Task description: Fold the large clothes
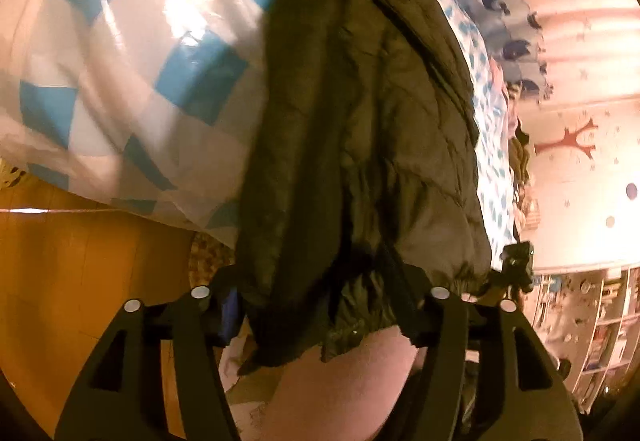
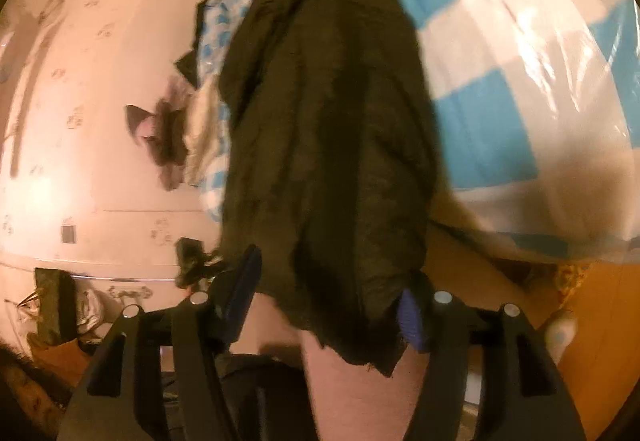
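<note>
Item: one dark padded jacket [image 1: 360,145], held between both claws over the bed.
Left claw [image 1: 320,305]: closed upon the gathered hem; fingers spread only by the bunched cloth.
Right claw [image 2: 324,305]: likewise clamped on the hem edge; blue finger pad [image 2: 410,317] showed beside the fabric.
Lie: the jacket's long axis ran straight ahead from each claw, away over one blue-and-white checked quilt [image 1: 120,61]. Neither claw appeared nearer.
Count: jacket, one; claws, two; quilt, one; wooden floor [image 1: 80,261] below.
</note>
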